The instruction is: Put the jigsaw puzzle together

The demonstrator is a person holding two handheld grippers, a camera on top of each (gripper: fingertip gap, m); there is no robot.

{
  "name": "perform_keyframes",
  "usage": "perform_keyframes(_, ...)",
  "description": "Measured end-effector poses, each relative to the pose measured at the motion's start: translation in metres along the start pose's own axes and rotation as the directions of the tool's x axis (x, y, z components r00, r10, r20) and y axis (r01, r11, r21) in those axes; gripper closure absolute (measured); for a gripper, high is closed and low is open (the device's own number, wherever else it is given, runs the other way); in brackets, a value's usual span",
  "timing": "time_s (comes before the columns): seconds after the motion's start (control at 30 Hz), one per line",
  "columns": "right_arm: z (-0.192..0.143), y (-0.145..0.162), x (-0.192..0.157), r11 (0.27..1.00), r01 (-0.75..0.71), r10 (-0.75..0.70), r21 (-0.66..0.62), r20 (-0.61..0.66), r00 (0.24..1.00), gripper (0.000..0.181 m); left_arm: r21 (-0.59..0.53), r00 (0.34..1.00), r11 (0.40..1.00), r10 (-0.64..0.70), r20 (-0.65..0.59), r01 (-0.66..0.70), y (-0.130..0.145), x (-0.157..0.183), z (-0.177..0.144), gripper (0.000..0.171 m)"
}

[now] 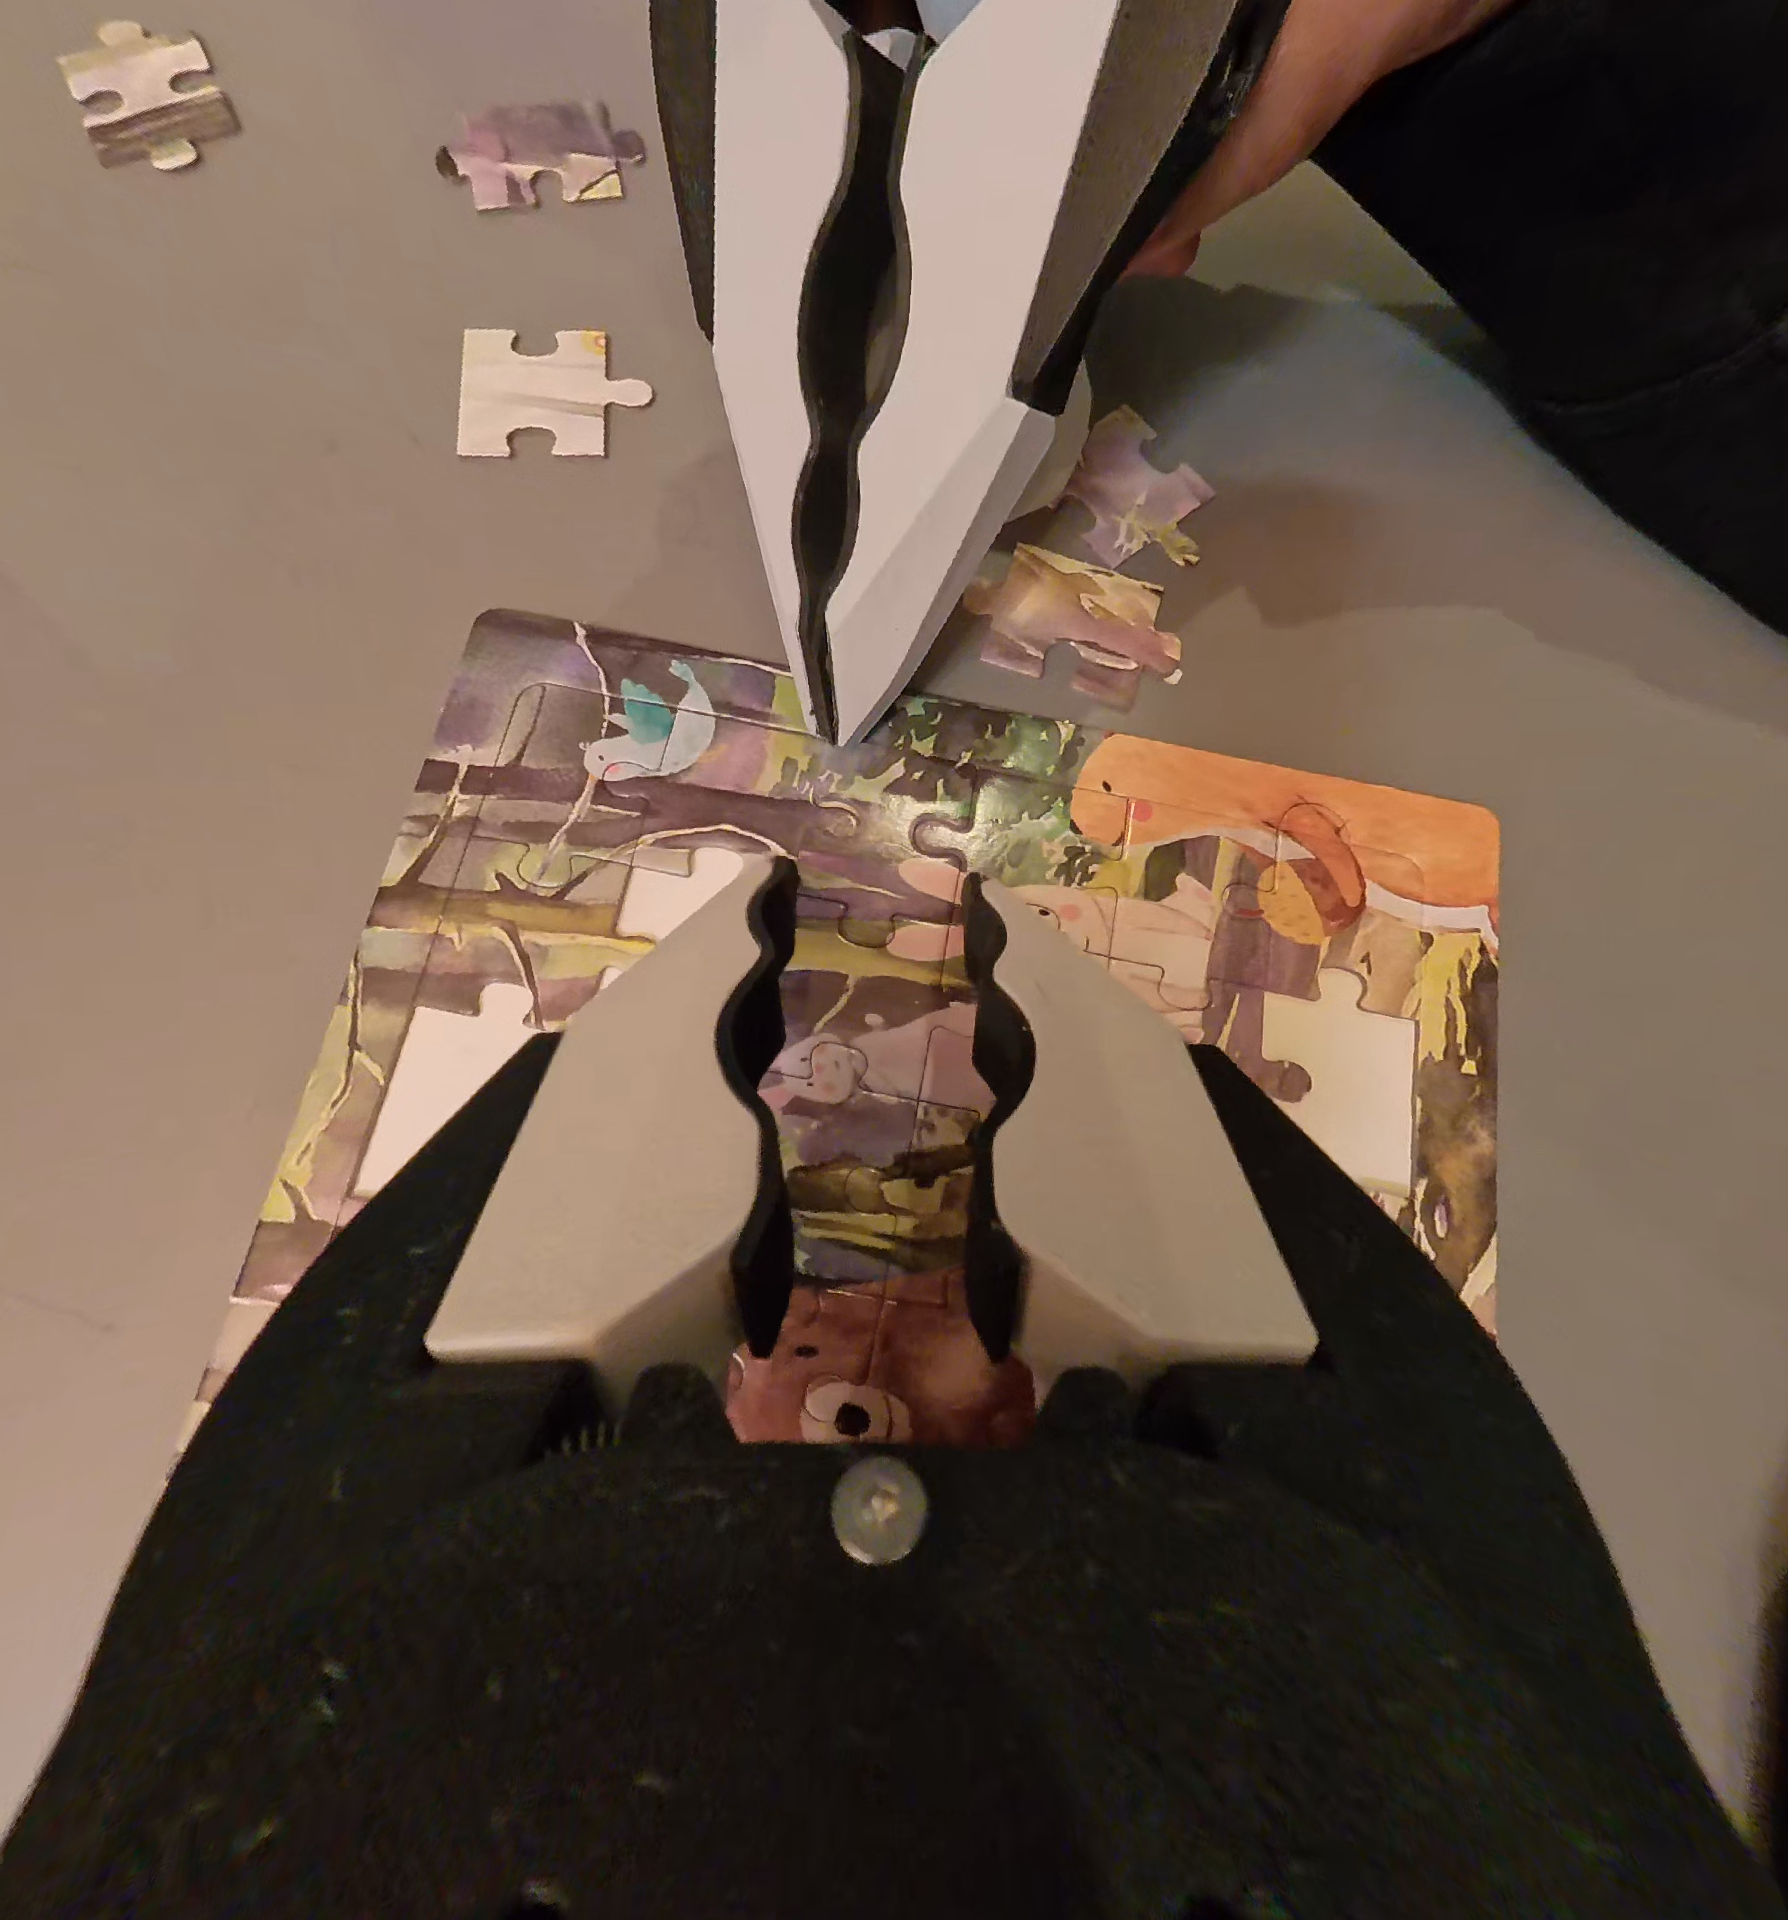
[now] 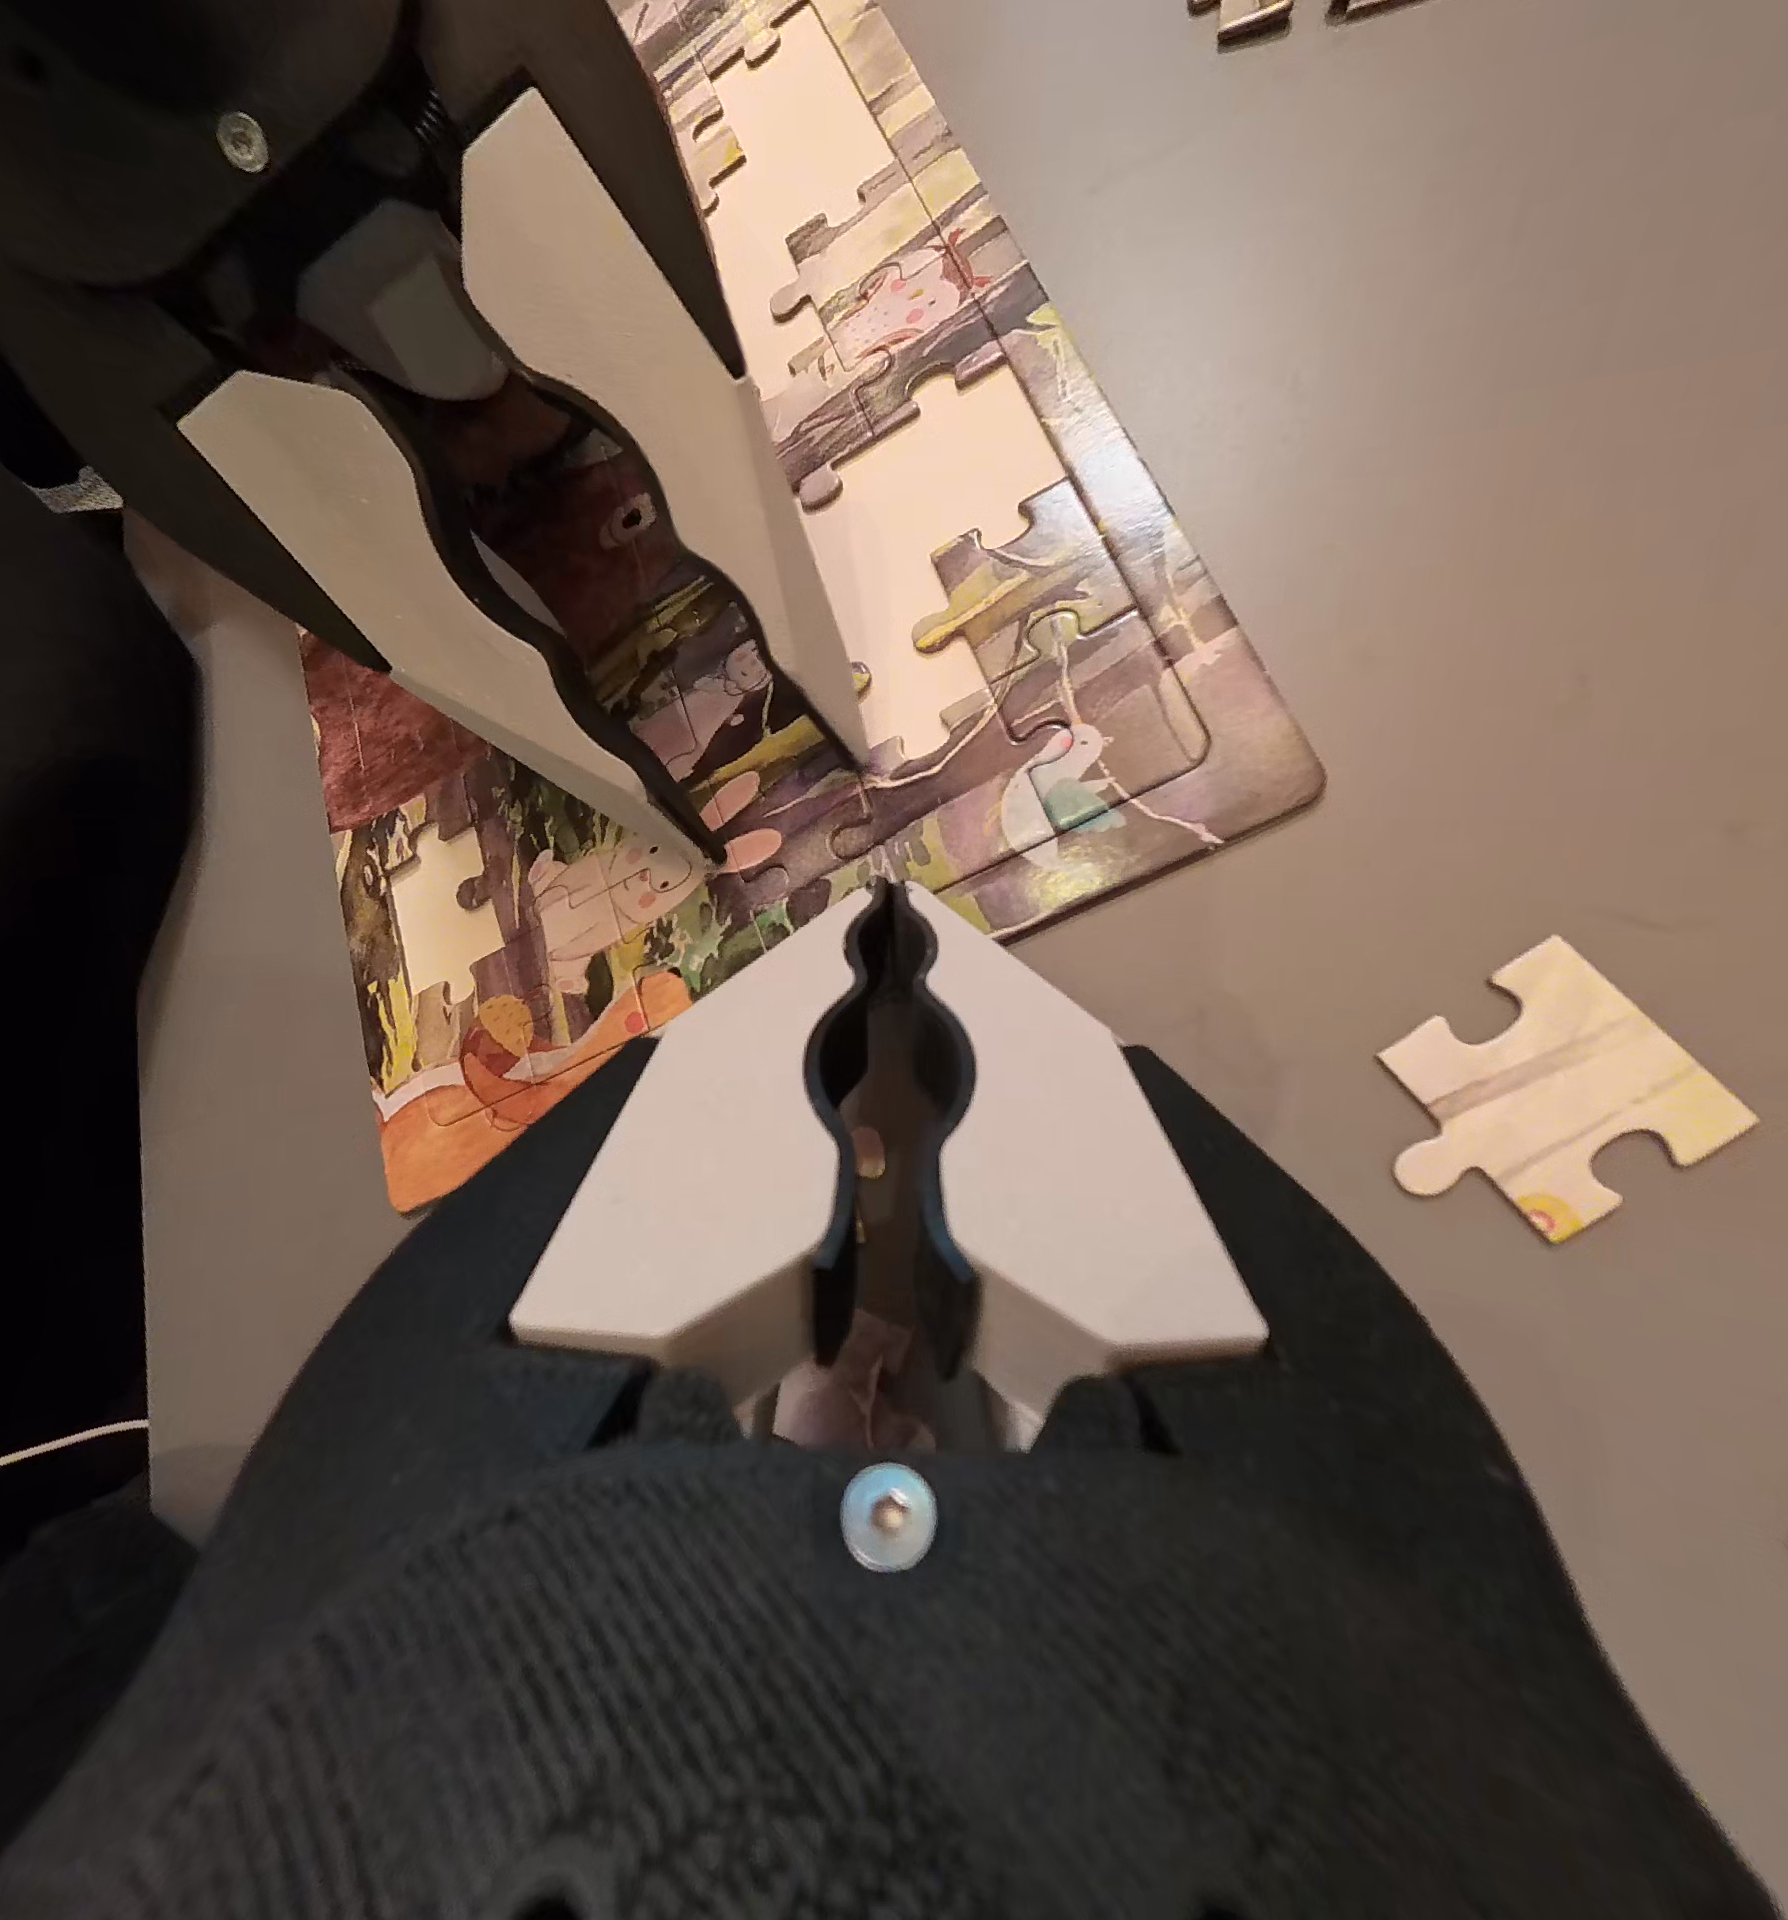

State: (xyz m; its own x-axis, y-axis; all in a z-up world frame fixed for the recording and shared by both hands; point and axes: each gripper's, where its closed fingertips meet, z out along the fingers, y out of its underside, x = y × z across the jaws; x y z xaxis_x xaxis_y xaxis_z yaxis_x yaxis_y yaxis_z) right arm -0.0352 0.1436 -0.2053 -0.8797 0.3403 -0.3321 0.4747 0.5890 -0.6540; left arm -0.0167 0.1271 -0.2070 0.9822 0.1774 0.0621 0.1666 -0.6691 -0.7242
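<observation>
A grey table (image 1: 194,727) holds a partly assembled jigsaw puzzle (image 1: 724,810), a painted woodland scene with pale gaps where pieces are missing. At far left, three loose pieces lie apart from it: a grey-white piece (image 1: 147,99), a purple piece (image 1: 542,154) and a pale cream piece (image 1: 537,407). In the middle, the left gripper (image 1: 874,883) hovers over the puzzle with its fingers apart and nothing between them. Facing it, the right gripper (image 1: 830,717) points down with fingers pressed together, its tip touching the puzzle's top edge; it seems empty, though the tip is hard to read. To the right, two more purple pieces (image 1: 1087,613) lie just beside the puzzle.
</observation>
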Motion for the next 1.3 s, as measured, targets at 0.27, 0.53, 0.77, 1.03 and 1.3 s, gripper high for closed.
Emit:
perform_keyframes(0.27,0.0024,-0.0015,-0.0035,1.0,0.004,-0.004,0.002,0.019,1.0,0.181,-0.008,1.0,1.0,-0.004,-0.025,0.004,-0.0002,0.0012,0.0022,0.137)
perform_keyframes(0.53,0.0025,-0.0019,-0.0023,1.0,0.006,-0.006,0.003,0.01,1.0,0.181,-0.008,0.999,1.0,0.003,-0.034,-0.003,-0.0003,0.0027,0.002,0.137)
perform_keyframes(0.77,0.0029,-0.0011,0.0002,1.0,0.007,-0.007,-0.003,-0.008,1.0,0.181,-0.01,0.999,1.0,0.009,-0.04,-0.009,0.0002,0.0036,0.0019,0.137)
perform_keyframes(1.03,-0.0011,-0.0054,-0.0018,0.999,0.031,-0.031,0.016,-0.018,0.999,0.181,-0.012,0.999,1.0,0.016,-0.028,-0.016,0.0005,0.0028,0.0021,0.138)
perform_keyframes(1.3,0.0001,0.0018,0.0008,1.0,0.003,-0.003,-0.014,-0.015,1.0,0.181,-0.009,1.0,1.0,0.02,-0.013,-0.02,0.0004,0.0013,0.0017,0.141)
